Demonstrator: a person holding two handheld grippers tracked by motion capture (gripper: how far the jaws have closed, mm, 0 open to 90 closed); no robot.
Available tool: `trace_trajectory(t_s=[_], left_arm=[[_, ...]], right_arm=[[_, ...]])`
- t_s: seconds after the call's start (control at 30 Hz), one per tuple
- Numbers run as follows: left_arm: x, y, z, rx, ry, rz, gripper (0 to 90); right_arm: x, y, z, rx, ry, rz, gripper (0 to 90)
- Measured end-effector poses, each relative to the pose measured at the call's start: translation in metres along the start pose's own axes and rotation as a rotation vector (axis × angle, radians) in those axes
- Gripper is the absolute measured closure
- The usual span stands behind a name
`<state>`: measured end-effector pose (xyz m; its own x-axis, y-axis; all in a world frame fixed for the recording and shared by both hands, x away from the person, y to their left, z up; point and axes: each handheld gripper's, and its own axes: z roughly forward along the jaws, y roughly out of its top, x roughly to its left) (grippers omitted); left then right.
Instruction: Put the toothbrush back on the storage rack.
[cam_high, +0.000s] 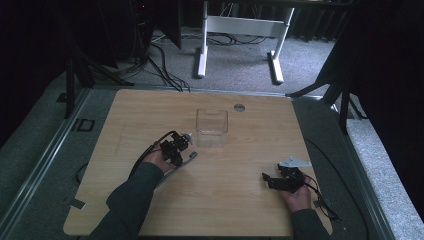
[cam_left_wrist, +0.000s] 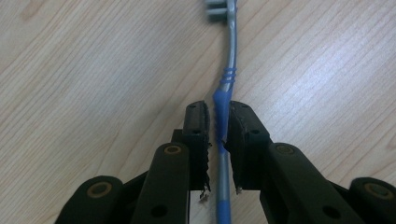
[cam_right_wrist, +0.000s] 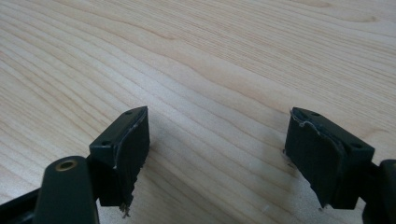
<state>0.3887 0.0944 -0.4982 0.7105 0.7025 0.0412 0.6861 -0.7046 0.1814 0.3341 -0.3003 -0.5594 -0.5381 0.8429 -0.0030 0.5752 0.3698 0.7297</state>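
Dark green sleeves, black ridged fingers (cam_left_wrist: 198, 140)

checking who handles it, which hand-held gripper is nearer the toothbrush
Left. The left hand-held gripper has its jaws around the toothbrush handle, which lies on the table. The right hand-held gripper rests far off near the table's right edge, jaws wide apart.

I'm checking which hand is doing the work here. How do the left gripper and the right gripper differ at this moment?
The left gripper has its jaws drawn close around a blue and grey toothbrush; the right gripper has its jaws wide apart with nothing between them. In the high view, the left gripper sits near the clear plastic box, while the right gripper rests toward the table's right edge. Both have black jaws and hang low over the wooden table.
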Motion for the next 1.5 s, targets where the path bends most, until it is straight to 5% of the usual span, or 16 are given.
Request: trace_trajectory(t_s=[1.17, 1.5], left_arm=[[-0.003, 0.008, 0.02, 0.084, 0.01, 0.042, 79.2], [-0.001, 0.005, 0.019, 0.058, 0.0, 0.035, 81.0]], right_arm=[[0.0, 0.0, 0.0, 0.001, 0.001, -0.001, 21.5], [0.0, 0.0, 0.0, 0.0, 0.001, -0.002, 21.5]])
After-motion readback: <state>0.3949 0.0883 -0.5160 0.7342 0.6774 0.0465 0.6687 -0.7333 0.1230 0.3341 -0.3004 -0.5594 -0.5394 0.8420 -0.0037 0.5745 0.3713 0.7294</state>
